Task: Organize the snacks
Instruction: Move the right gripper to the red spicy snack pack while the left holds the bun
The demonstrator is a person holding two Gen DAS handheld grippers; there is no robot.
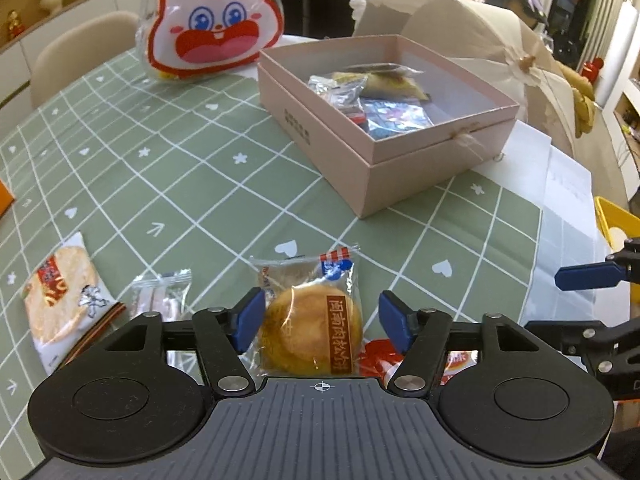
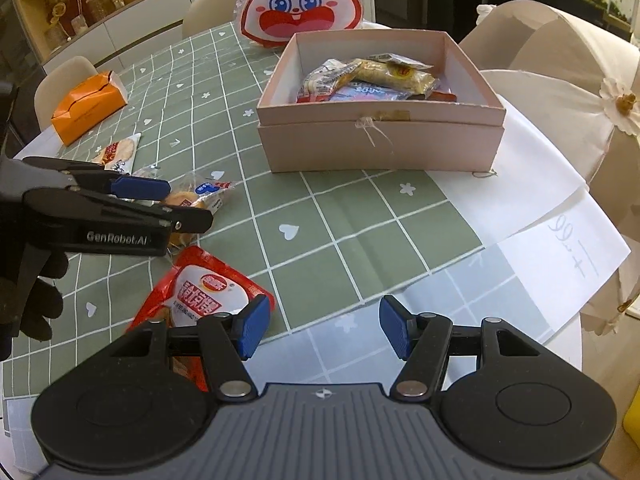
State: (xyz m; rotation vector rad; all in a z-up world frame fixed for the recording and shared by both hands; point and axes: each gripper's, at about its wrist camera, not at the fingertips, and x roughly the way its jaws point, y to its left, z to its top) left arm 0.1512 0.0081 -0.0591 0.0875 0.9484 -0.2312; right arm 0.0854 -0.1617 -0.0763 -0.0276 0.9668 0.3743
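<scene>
Green checked cloth covers the desk [image 1: 200, 168]. Left gripper [image 1: 322, 326] is spread wide, jaws on either side of a wrapped pastry [image 1: 310, 320], not clamping it. Rice cracker [image 1: 60, 300] and small candy pack [image 1: 162, 292] lie to its left; red pouch [image 2: 204, 292] just right of it. Right gripper [image 2: 320, 330] is released w/ nothing between the jaws, red pouch at its left finger. Pink box [image 2: 380, 136] w/ snacks sits ahead of both.
</scene>
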